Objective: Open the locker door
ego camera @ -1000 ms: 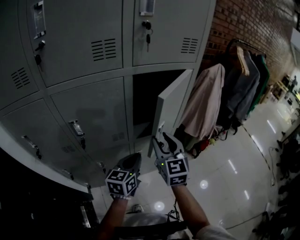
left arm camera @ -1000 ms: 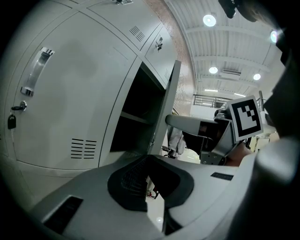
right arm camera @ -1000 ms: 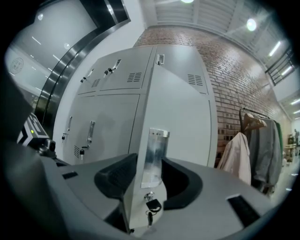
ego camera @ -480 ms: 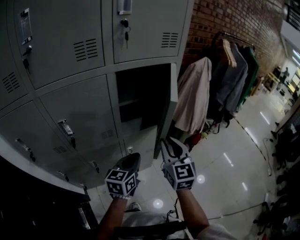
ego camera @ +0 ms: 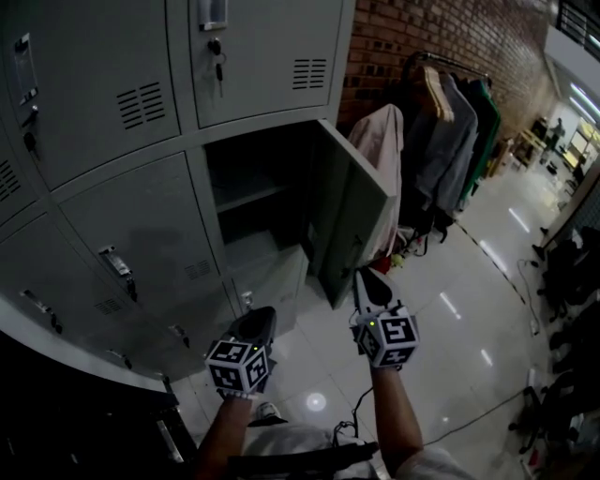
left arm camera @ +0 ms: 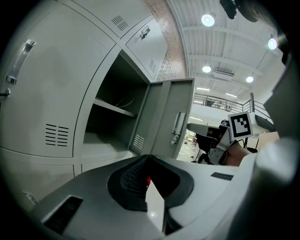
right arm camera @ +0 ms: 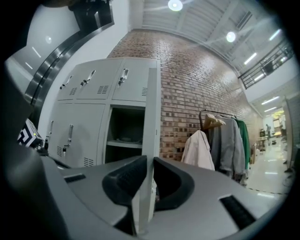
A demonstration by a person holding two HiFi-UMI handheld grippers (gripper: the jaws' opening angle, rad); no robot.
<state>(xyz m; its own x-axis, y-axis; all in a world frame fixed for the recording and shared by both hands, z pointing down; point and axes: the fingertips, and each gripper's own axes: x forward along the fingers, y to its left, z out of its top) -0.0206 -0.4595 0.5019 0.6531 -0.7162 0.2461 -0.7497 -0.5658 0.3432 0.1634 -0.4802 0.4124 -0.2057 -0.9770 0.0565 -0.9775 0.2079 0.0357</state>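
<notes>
The grey locker door [ego camera: 361, 211] stands swung wide to the right, past square with the cabinet. Behind it the compartment [ego camera: 248, 202] shows a shelf and nothing else. My right gripper [ego camera: 368, 279] hovers by the door's lower free corner. In the right gripper view the door [right arm camera: 152, 108] is edge-on beyond the tips of the right gripper [right arm camera: 149, 161]. Its jaws have just been closing to a narrow slit, with nothing between them. My left gripper [ego camera: 258, 321] hangs lower left, shut and empty. The left gripper view shows the door's handle [left arm camera: 178, 124] and the right marker cube [left arm camera: 240, 125].
Closed lockers surround the open one, and a key [ego camera: 217, 56] hangs in the door above. A brick wall [ego camera: 412, 28] and a rack of coats [ego camera: 441, 131] stand right of the door. Glossy floor [ego camera: 450, 309] lies below. A dark ledge [ego camera: 56, 375] sits lower left.
The door has swung from partly open to wide open, toward the right. My right gripper travelled right alongside it and its jaws narrowed. The left gripper shifted only a little.
</notes>
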